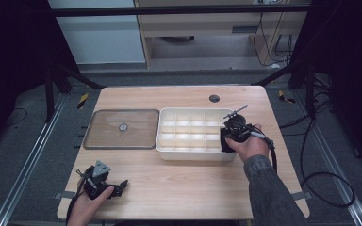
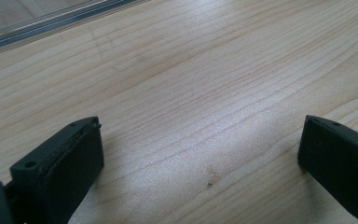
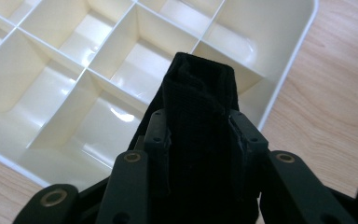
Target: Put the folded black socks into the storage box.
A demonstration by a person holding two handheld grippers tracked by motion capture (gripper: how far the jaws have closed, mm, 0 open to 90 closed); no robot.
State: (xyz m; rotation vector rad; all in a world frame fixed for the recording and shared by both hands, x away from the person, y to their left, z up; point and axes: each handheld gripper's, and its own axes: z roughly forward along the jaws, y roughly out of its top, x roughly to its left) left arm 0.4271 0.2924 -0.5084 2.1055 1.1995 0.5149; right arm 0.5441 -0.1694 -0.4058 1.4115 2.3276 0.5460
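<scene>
We hold the right gripper (image 1: 229, 133) over the right end of the white compartment organizer (image 1: 168, 151), which sits on the right half of the wooden table (image 1: 179, 183), nearer the far edge than the near one. Its jaws are clamped on a folded black cloth (image 3: 198, 126): in the right gripper view both pads press against the sides of the cloth, and its folded top edge stands up between them. In that view the cloth hangs above the compartments beside the organizer's rim (image 3: 289, 70), with bare table just past the rim; we cannot tell whether the cloth touches a compartment floor. The clear lid (image 1: 121, 129), with a small round knob at its centre, lies flat on the table just beside the organizer's left wall. We hold the left gripper (image 1: 121, 187) low over the near left corner of the table, well apart from the lid; in the left gripper view its jaws stand wide apart with bare wood between them.
</scene>
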